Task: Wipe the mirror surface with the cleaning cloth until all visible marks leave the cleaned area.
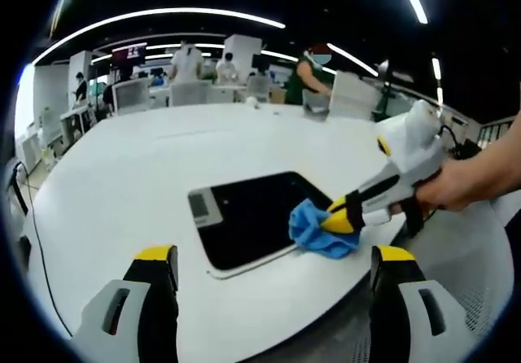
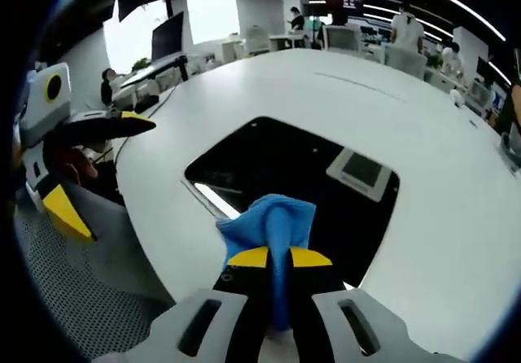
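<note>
Mirror (image 2: pixel 285 176) lies flat near the white table's (image 1: pixel 122 184) near edge, reflecting dark ceiling. Right gripper (image 2: pixel 279 257) has its fingers clamped on the blue cleaning cloth (image 2: pixel 269 220), pressed onto the mirror's near corner. Left gripper (image 1: pixel 273 265) hovers with fingers spread, empty.

This is an open-plan office. Long ceiling light strips (image 1: pixel 163 15) run overhead, and beyond the big white table (image 1: pixel 122 184) stand desks with monitors (image 2: pixel 167 36), white chairs (image 1: pixel 130 94) and people (image 1: pixel 186 60) working.
</note>
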`<state>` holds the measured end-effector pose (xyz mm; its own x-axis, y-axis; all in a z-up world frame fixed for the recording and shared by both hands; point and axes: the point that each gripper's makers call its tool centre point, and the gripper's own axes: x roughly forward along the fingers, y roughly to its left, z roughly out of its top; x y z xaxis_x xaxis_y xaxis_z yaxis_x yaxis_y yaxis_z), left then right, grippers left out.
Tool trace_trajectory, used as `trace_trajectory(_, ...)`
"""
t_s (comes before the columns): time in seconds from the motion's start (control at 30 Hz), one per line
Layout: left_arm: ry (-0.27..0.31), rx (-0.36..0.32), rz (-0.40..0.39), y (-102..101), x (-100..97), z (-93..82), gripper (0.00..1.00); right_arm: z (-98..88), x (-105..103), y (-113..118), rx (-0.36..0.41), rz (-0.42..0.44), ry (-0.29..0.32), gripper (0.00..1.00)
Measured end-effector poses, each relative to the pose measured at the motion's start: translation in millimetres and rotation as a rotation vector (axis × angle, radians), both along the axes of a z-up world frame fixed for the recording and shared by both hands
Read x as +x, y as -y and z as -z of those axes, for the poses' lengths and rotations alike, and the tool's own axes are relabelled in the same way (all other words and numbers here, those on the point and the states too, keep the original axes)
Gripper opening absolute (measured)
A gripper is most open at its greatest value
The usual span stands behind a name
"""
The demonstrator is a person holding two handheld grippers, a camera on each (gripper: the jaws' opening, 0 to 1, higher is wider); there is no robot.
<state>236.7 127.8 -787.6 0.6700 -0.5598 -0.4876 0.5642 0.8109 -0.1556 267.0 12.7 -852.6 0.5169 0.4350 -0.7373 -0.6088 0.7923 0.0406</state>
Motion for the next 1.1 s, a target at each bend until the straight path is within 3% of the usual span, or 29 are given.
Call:
trace_trajectory(0.47, -0.019, 0.010, -0.003, -0.9, -0.3, 3.4, 0.99, -0.2, 0.8, 0.3, 0.039, 0.024, 0.004, 0.02)
trace_trajectory(0.77, -0.026, 0.010, -0.012, -2.1, -0.2, 4.2, 0.99, -0.6, 0.9, 0.0, -0.010, -0.053, 0.027, 0.02)
trace_trajectory(1.1, -0.024, 0.008, -0.015, -2.5, 0.3, 4.0, 0.99, -0.4, 0.5, 2.2, -0.001, -0.077, 0.008, 0.02)
